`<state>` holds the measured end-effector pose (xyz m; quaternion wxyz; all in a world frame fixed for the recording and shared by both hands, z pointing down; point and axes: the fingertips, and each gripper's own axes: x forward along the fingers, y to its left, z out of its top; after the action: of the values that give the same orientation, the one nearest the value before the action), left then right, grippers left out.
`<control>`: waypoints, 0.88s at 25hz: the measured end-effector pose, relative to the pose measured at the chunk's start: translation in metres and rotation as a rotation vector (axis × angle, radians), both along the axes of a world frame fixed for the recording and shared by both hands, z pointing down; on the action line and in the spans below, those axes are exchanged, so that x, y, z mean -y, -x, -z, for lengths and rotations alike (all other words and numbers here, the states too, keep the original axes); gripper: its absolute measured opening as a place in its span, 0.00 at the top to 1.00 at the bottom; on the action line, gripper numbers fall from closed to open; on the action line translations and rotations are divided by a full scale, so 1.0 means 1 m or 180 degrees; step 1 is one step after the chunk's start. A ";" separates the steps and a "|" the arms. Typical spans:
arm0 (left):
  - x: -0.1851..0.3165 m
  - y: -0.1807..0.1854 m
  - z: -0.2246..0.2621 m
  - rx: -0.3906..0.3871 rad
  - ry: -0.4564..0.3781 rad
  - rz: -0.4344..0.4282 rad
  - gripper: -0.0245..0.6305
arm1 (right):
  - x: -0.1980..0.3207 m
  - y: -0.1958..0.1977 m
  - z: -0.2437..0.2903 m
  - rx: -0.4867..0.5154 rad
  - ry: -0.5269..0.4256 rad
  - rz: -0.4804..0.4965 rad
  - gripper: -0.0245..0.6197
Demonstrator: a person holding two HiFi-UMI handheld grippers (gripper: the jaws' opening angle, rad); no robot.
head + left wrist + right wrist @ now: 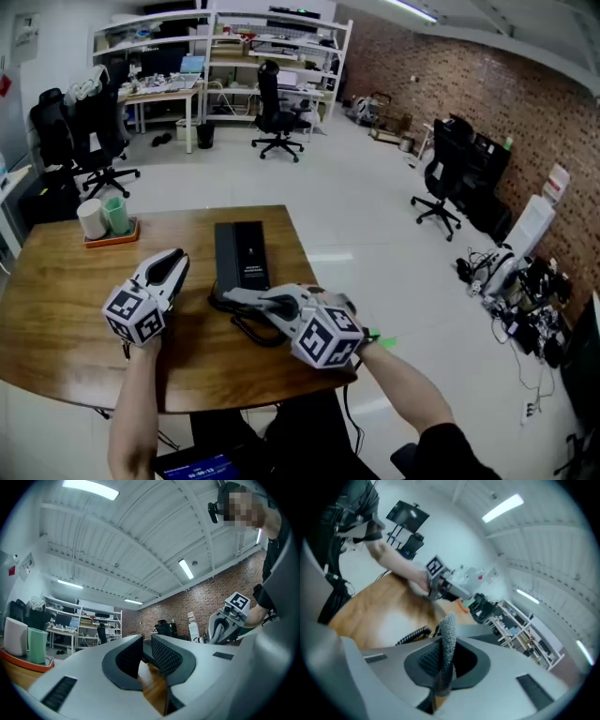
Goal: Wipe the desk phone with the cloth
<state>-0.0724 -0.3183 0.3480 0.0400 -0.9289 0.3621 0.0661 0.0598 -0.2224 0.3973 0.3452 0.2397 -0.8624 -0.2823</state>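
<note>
The right claw (442, 662) pinches the cloth (449, 630), which looks soft, limp and light. The phone (241, 253) lies mid-tabletop (56, 300); it is rigid and probably slides, so it is best steadied at its edge. The left claw (146, 656) is slightly spread and empty.

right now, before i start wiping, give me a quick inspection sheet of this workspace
surface: wooden table, brown top.
job's things: black desk phone lies flat mid-table; grey cloth is pinched in the right gripper.
clutter: orange tray with a white and a green cup at the table's far left corner.
grippers: left gripper jaws slightly apart, nothing between them; right gripper shut on the cloth, at the phone's near end.
cables: coiled cord loops on the table by the phone's near end; floor cables tangled at the right.
surroundings: office chairs, shelves, brick wall.
</note>
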 end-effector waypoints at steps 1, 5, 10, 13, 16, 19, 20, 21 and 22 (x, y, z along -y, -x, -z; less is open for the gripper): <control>-0.004 -0.002 0.002 -0.0036 0.0030 -0.0035 0.90 | -0.006 0.000 0.023 0.0344 -0.0100 -0.0023 0.92; -0.033 -0.007 0.038 -0.0180 -0.0057 -0.0060 0.90 | -0.041 -0.016 0.128 0.1990 -0.0466 -0.0085 0.92; -0.104 -0.014 0.102 -0.0631 -0.0405 -0.0091 0.90 | -0.076 -0.057 0.186 0.2966 -0.0528 -0.0213 0.92; -0.147 -0.019 0.125 -0.0779 -0.0597 -0.0127 0.90 | -0.095 -0.066 0.194 0.3085 -0.0585 -0.0169 0.92; -0.175 -0.023 0.138 -0.0793 -0.0721 -0.0158 0.90 | -0.110 -0.068 0.200 0.3131 -0.0709 -0.0082 0.92; -0.194 -0.027 0.150 -0.0747 -0.0805 -0.0181 0.90 | -0.125 -0.067 0.205 0.3134 -0.0771 -0.0003 0.92; -0.199 -0.029 0.153 -0.0724 -0.0829 -0.0194 0.90 | -0.129 -0.067 0.206 0.3137 -0.0773 0.0015 0.92; -0.204 -0.031 0.156 -0.0702 -0.0851 -0.0212 0.90 | -0.133 -0.067 0.207 0.3144 -0.0779 0.0030 0.92; -0.207 -0.033 0.159 -0.0681 -0.0867 -0.0230 0.90 | -0.136 -0.067 0.209 0.3150 -0.0790 0.0044 0.92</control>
<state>-0.0393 -0.1114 0.1894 0.1243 -0.9150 0.3184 0.2145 0.1271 -0.0865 0.1886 -0.1375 0.3781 -0.8842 -0.2375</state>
